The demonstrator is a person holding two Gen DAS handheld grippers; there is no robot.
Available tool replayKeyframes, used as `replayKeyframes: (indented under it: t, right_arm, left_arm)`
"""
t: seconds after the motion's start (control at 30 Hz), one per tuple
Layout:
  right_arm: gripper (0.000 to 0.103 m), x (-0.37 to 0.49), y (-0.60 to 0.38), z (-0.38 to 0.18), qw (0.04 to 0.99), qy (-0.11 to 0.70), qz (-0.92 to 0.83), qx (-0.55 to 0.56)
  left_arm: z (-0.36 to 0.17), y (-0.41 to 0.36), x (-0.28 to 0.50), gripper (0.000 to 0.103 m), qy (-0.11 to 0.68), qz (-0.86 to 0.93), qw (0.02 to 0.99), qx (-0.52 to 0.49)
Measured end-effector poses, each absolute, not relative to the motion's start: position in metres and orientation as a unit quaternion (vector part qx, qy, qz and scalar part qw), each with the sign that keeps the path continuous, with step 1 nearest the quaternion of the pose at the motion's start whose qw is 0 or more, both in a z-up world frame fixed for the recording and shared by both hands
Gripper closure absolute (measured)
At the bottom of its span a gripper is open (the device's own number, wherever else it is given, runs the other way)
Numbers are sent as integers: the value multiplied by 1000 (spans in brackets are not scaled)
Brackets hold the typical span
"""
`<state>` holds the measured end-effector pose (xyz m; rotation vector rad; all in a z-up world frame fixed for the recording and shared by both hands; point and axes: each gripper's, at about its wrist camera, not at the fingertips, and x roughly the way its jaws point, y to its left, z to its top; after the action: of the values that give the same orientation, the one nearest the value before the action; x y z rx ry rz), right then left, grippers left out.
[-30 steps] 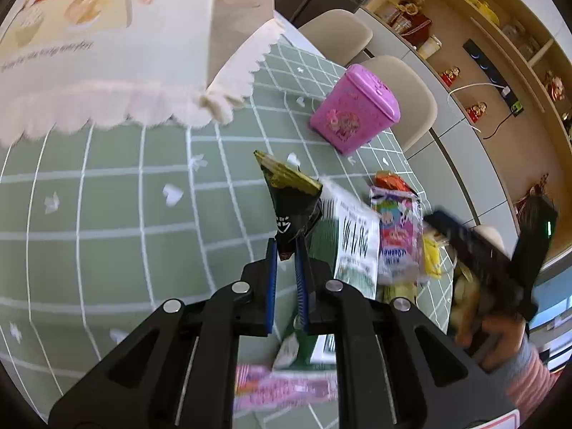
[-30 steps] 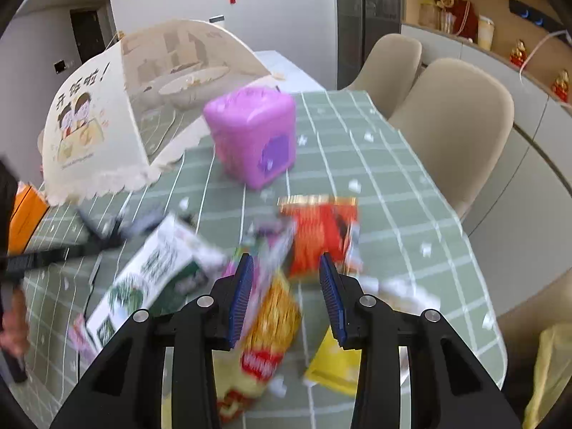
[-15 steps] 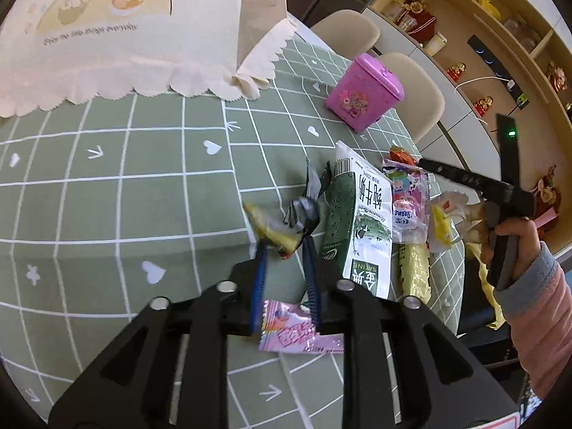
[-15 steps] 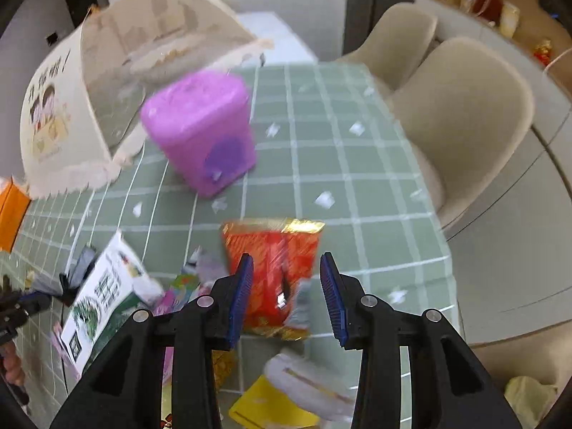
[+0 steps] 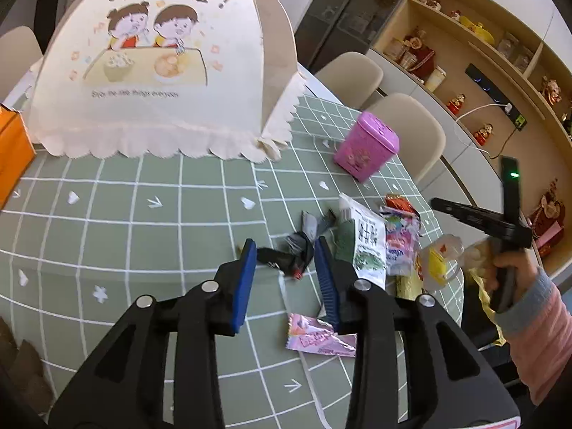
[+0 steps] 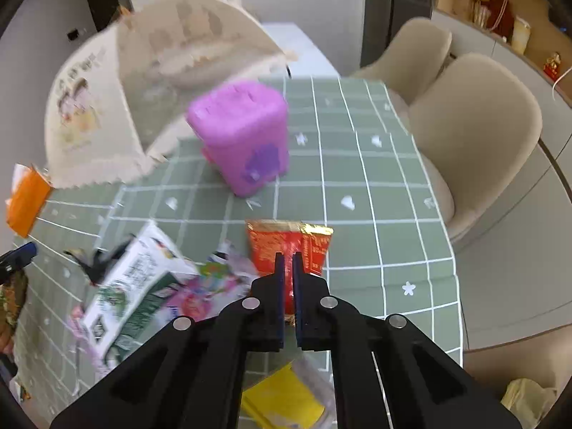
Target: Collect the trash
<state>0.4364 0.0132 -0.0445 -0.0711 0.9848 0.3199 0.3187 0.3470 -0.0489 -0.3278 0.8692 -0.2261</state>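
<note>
Right jaws pinched on the red wrapper; left jaws opening.

My right gripper clamps the red wrapper above the green checked tablecloth. My left gripper spreads, and the black wrapper lies loose between its pads on the cloth. Beyond: a green-and-white packet, then the pink bin, lid shut, then the food cover.

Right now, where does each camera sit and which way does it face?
Left wrist: on the left gripper, angled down at a black wrapper between its opening fingers; the right hand shows.
Right wrist: on the right gripper, angled down, fingers shut on a red packet.
Shared: pink bin, food cover, green-and-white packet.
</note>
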Motion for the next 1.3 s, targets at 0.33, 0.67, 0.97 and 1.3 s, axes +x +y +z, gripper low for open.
replayKeyframes:
  t: [0.33,0.67,0.97,1.3]
  right_arm:
    - [64,354,19,-61,851,462,245,34]
    - [65,342,2,-99,880,453,142,-21]
    - [63,390,5,-78,909,404,93,38]
    - [58,450,23,-107,876,478,64,27]
  left_arm:
    - [-49,312,324,70,429,-137,877,-166]
    - [-67,289,326,70,459,-153,861,-155]
    - [-80,303,325,70,471,-141,855,-165]
    - [-80,326,317,70,466,-127,862,-157]
